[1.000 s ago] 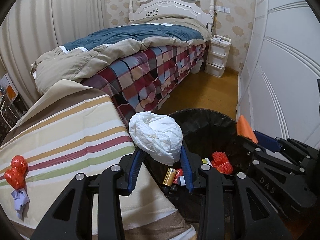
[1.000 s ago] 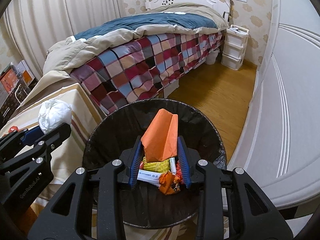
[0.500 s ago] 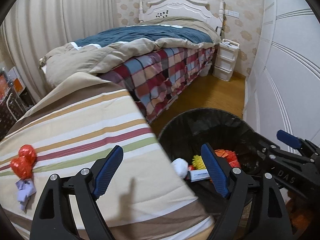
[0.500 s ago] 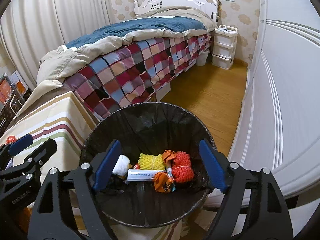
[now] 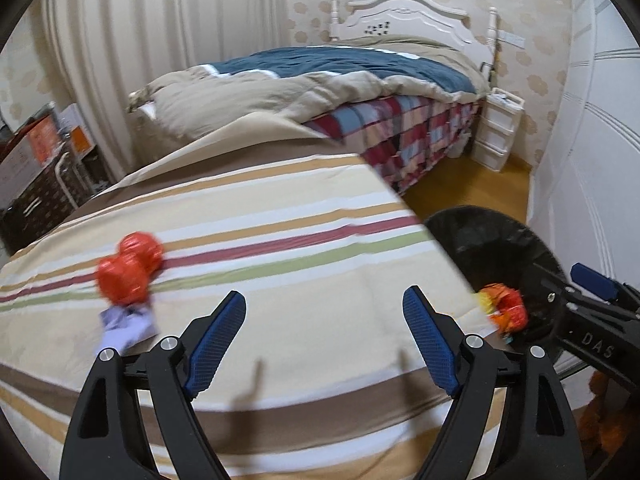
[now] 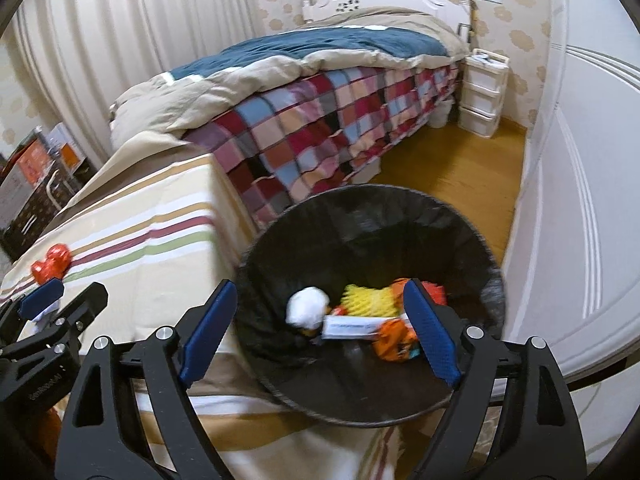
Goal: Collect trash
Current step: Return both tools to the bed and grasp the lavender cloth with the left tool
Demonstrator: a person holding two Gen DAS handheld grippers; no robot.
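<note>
At the bottom of the left wrist view, the left gripper (image 5: 324,310) is tilting down over the striped beige cloth (image 5: 280,272), jaws spread wide and holding nothing, with crumpled red foil trash (image 5: 128,268) lying at centre left. The right gripper (image 6: 318,304) is angling down over the round black-lined trash bin (image 6: 452,228), its empty jaws opening. The bin is holding a white paper wad (image 6: 306,306) and yellow and orange scraps, and the quilt-covered bed (image 6: 320,92) is lying beyond.

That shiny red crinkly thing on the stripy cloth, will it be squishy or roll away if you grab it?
The red wrapper looks like crumpled foil in two bumpy lumps, so it is probably light and will likely squash. The lumpy shape makes rolling unlikely. Its glossy surface may be a bit slippery on the striped cloth.
</note>
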